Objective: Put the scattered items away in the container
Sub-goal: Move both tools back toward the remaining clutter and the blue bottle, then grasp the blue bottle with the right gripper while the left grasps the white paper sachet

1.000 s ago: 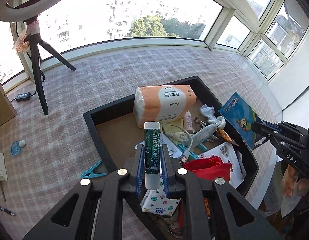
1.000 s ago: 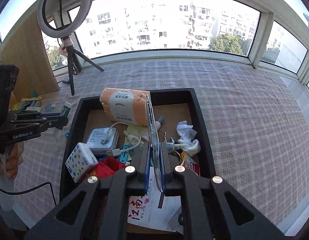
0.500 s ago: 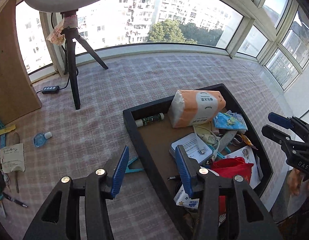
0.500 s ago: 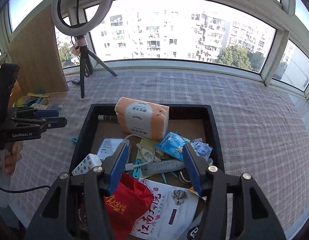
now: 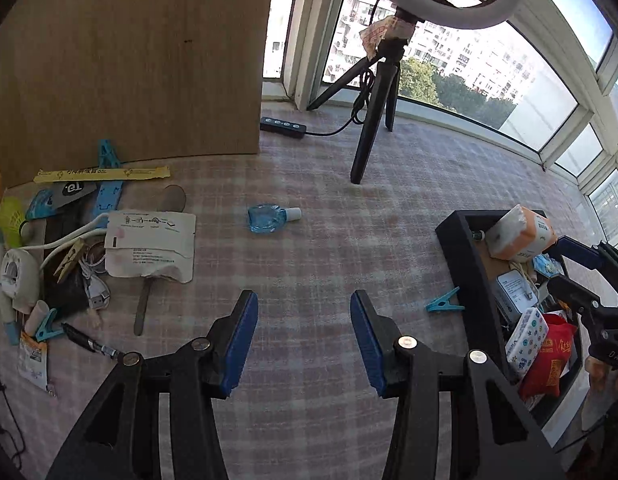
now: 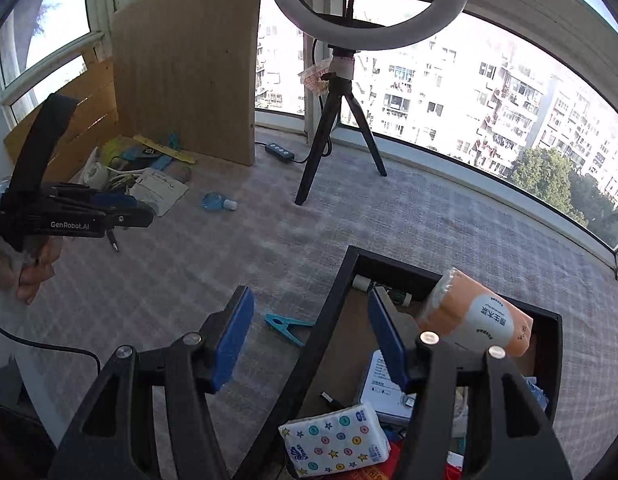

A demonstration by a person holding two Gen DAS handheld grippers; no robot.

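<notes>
Both my jaws stood apart and empty. My left gripper [image 5: 303, 336] hovered over the counter [image 5: 309, 248] facing the blue bottle [image 5: 271, 217]; my right gripper [image 6: 309, 336] straddled the black container [image 6: 329, 312] wall near a teal clip [image 6: 287, 326].

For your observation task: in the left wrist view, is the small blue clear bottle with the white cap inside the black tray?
No, the bottle lies on the checked cloth.
</notes>
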